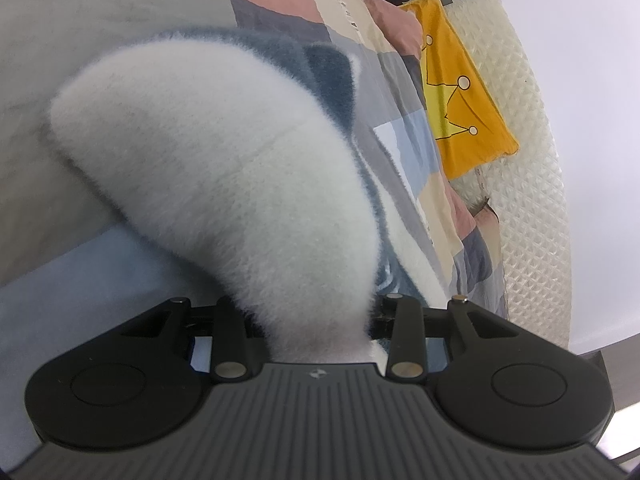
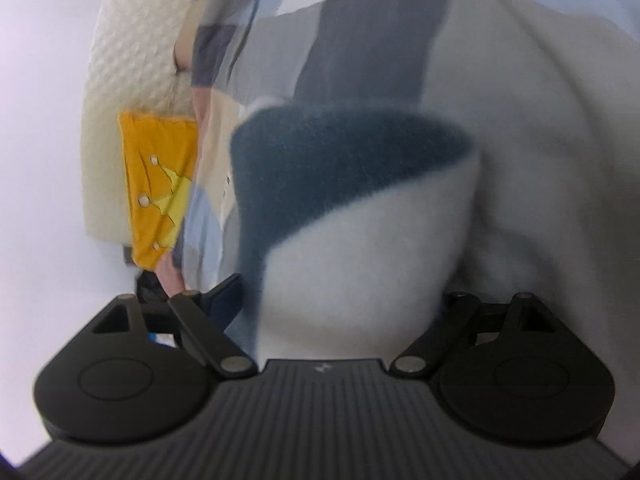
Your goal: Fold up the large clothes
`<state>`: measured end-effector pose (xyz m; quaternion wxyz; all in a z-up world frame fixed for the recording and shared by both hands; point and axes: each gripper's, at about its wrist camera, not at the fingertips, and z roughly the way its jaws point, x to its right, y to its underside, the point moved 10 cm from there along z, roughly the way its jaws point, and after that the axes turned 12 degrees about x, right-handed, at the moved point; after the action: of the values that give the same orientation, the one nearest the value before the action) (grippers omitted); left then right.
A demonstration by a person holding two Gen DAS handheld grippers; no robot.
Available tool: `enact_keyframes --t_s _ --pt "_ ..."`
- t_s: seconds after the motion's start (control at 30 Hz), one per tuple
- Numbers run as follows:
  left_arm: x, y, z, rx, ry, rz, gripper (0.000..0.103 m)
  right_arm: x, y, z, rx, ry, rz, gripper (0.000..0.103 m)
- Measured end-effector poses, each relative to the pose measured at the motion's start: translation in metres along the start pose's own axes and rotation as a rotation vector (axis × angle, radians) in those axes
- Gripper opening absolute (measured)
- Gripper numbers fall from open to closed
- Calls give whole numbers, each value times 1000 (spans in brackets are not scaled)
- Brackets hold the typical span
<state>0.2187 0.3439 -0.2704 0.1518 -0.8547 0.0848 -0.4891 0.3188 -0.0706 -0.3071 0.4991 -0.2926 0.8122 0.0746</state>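
A fluffy white garment with dark blue patches (image 1: 224, 168) lies on a patchwork bed cover (image 1: 404, 140). In the left wrist view a thick white fold of it rises straight out of my left gripper (image 1: 316, 320), which is shut on it; the fabric hides the fingertips. The right wrist view is blurred. There a broad wad of the same garment (image 2: 360, 232), blue above and white below, fills the whole gap of my right gripper (image 2: 344, 320), whose jaws stand wide and grip it. Its fingertips are hidden too.
A yellow pillow with a crown drawing (image 1: 456, 92) (image 2: 156, 188) lies at the bed's edge against a cream quilted pad (image 1: 528, 160) (image 2: 132, 60). A grey blanket (image 1: 80, 60) covers the bed on the left. A white wall runs beyond the pad.
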Motion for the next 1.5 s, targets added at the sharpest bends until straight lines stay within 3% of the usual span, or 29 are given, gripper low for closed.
enact_keyframes --t_s 0.13,0.2,0.3,0.47,0.57,0.73,1.03,1.27,1.5 --pt "1 0 0 10 -5 1 42 0 8 3 -39 -26 58 80" --pt "3 -1 0 15 -5 12 41 -1 11 4 -72 -35 88 68" --pt "9 -3 0 14 -4 40 38 -9 2 2 -65 -38 40 48" --pt "35 -9 -8 -15 8 71 32 -29 -10 -22 -23 -90 35 35" --pt "63 -9 -17 -20 17 130 31 -44 -24 -32 -33 -118 -16 33" --pt "108 7 -28 -62 57 120 29 -64 -62 -57 -16 -137 -34 31" --pt "220 84 -15 -165 137 181 28 -91 -169 -118 93 -169 -101 30" --pt "326 152 36 -217 172 251 28 -96 -266 -123 165 -151 -135 30" --pt "414 219 120 -266 191 352 28 -101 -353 -86 250 -111 -135 30"
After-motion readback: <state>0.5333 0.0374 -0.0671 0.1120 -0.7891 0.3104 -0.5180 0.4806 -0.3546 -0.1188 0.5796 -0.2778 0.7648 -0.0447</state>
